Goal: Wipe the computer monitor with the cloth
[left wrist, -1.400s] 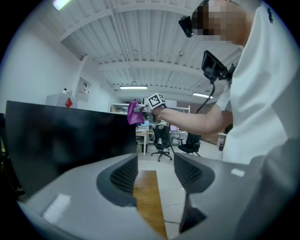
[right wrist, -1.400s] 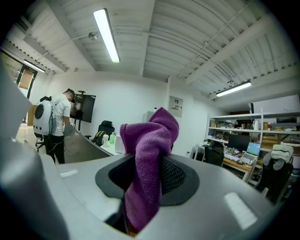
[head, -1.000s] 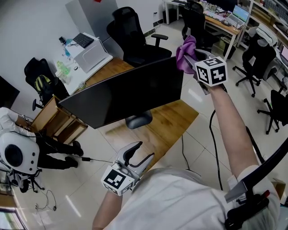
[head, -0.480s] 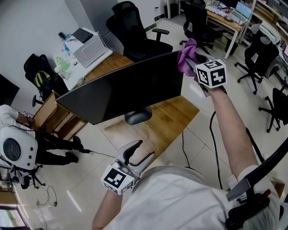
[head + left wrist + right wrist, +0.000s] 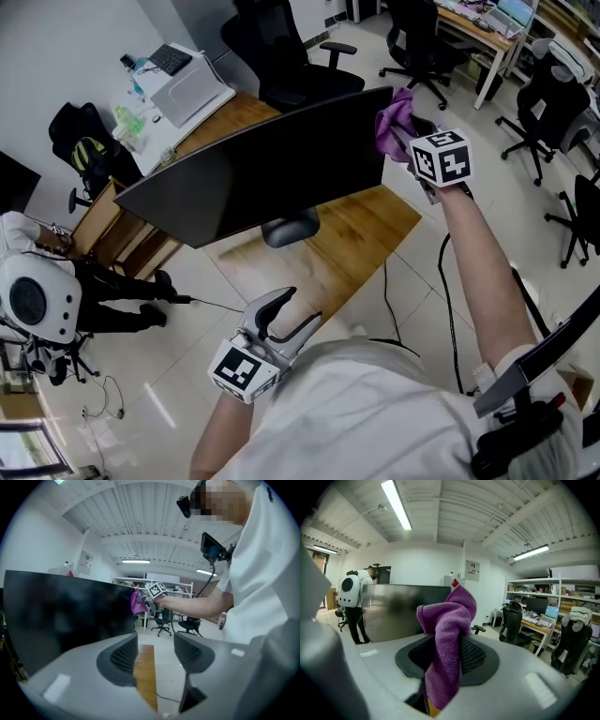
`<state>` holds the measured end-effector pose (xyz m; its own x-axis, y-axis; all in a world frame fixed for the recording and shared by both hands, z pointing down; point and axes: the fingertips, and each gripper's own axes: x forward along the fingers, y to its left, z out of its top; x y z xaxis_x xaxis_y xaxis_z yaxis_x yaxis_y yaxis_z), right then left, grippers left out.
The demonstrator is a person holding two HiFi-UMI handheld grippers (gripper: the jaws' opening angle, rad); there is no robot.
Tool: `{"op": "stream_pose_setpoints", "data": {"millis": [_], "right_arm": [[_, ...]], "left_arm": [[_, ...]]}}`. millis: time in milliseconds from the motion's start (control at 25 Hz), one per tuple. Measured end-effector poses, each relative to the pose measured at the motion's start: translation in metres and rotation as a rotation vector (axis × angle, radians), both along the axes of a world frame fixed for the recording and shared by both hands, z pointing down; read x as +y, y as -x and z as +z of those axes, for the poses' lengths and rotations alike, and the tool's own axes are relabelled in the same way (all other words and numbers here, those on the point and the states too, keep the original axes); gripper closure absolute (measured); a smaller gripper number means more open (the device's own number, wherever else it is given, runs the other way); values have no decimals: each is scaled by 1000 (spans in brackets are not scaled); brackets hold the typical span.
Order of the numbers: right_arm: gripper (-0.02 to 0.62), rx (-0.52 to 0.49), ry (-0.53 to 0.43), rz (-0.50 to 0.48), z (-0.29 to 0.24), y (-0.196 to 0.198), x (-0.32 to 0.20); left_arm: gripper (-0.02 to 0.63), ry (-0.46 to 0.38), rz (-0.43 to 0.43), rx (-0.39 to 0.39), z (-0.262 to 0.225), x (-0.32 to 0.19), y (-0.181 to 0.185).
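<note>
Right tongs (image 5: 445, 656): jaws clamped on the purple cloth (image 5: 447, 634), which bunches up above them and hangs in a fold below. Left tongs (image 5: 154, 651): jaws apart, nothing gripped; only the wooden desk (image 5: 144, 672) and floor show in the gap.

Position: in the head view the right tongs (image 5: 401, 136) are held out at arm's length, upper right of centre, with the cloth (image 5: 394, 117) at the upper right corner of the monitor (image 5: 253, 183). The left tongs (image 5: 281, 319) hang low at bottom centre, well apart from the screen.

Change over the last 1 s: the cloth sat above the monitor's top corner; it now lies beside the upper part of the right edge, below the corner. Left tongs have barely shifted. Judgement: the wipe is only starting at this corner, and nearly the whole dark panel remains to be covered.

Not resolved:
- Whether cloth and panel actually touch; no view settles it
- In the head view, the right jaws are masked by the marker cube and the cloth
- Monitor stand mostly hidden behind the panel
- From the right tongs' camera the monitor (image 5: 403, 611) is blurred, so no dust or smears can be read
</note>
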<state>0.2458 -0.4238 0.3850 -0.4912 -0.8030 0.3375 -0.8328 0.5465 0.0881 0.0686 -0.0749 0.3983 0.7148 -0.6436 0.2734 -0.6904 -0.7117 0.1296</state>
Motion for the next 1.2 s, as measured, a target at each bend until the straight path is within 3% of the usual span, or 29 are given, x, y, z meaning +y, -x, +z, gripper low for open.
{"op": "stream_pose_setpoints", "data": {"millis": [1200], "right_arm": [[465, 66, 254, 53, 177, -2, 14]], "left_arm": [[345, 103, -61, -27, 14, 19, 20]]}}
